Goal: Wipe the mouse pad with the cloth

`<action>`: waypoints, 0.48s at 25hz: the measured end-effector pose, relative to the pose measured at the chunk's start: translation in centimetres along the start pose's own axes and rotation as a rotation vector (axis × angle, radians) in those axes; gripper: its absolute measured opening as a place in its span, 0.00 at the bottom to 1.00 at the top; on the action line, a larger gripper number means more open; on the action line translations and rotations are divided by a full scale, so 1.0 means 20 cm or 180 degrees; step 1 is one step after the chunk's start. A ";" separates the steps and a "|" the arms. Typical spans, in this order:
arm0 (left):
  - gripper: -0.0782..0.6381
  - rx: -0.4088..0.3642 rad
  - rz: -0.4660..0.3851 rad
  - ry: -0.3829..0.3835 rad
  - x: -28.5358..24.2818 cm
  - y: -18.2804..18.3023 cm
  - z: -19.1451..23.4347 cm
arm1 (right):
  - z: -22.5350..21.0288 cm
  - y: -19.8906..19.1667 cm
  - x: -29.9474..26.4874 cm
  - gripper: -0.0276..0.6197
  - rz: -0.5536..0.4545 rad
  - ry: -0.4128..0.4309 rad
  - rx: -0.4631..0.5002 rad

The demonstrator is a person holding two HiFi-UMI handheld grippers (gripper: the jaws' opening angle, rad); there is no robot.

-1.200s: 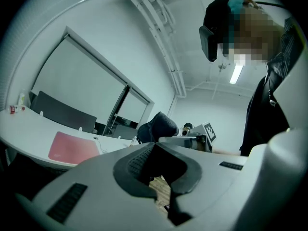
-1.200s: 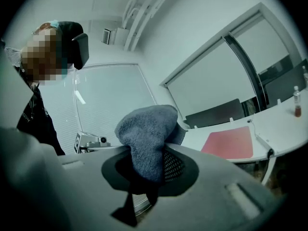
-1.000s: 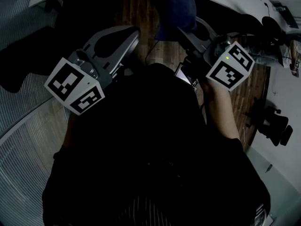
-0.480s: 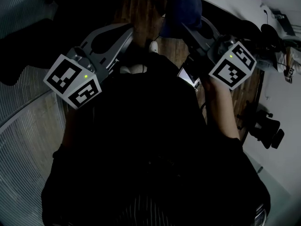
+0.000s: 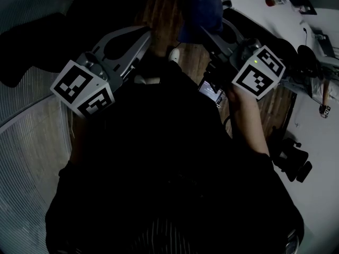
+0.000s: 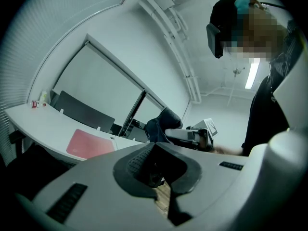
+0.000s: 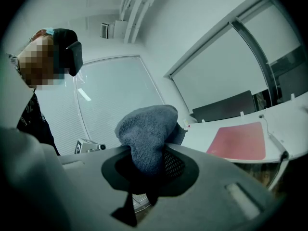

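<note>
My right hand-held gripper (image 7: pixel 147 177) is clamped on the cloth (image 7: pixel 144 129), a blue-grey terry wad that bulges up out of the jaws. My left hand-held gripper (image 6: pixel 161 177) has its jaws drawn together with nothing between them. Both hang close in front of the person's body, above a wooden floor (image 5: pixel 159 7).

The mouse pad (image 7: pixel 239 140), a flat pink rectangle, lies near the front edge of the white bench (image 7: pixel 284 117), well apart from the cloth.

I judge the cloth soft, light and floppy. Gripped at a bunch as it is, it should leave a loose fold free to drag across the pad. The pad looks thin and limp, and I expect it could slide or ruck under a wipe, so I would pin one corner with the empty left jaws.

As for containers, I see only a small tub (image 6: pixel 33 103) with a red band at the bench's far end, too small to tell what it holds.
</note>
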State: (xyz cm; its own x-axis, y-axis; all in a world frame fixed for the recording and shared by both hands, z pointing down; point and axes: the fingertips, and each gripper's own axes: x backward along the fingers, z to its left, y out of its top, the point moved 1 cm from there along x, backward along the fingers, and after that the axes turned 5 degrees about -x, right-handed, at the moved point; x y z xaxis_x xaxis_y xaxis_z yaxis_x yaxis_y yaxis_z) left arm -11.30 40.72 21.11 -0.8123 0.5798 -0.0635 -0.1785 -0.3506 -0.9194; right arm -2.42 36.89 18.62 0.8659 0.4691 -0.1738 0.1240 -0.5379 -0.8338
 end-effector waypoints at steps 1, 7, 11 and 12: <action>0.12 0.0001 0.0021 0.0000 0.00 0.00 0.00 | 0.00 0.00 0.00 0.14 -0.0003 0.0001 -0.0011; 0.12 -0.0035 0.0078 -0.0009 0.00 -0.01 0.00 | -0.04 -0.01 0.03 0.14 -0.0135 0.0002 -0.0175; 0.12 -0.0055 0.0137 -0.0043 -0.04 0.00 -0.01 | -0.08 0.04 0.05 0.14 -0.0266 0.0020 -0.0198; 0.12 -0.0074 0.0165 -0.0060 -0.10 0.00 0.00 | -0.13 0.07 0.07 0.14 -0.0291 0.0018 -0.0198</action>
State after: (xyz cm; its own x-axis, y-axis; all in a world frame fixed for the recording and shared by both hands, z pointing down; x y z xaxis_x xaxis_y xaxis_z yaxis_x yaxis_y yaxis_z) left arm -9.60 39.50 21.26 -0.8304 0.5473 -0.1043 -0.1230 -0.3627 -0.9238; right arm 0.18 34.89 18.59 0.8522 0.5144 -0.0953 0.2323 -0.5354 -0.8120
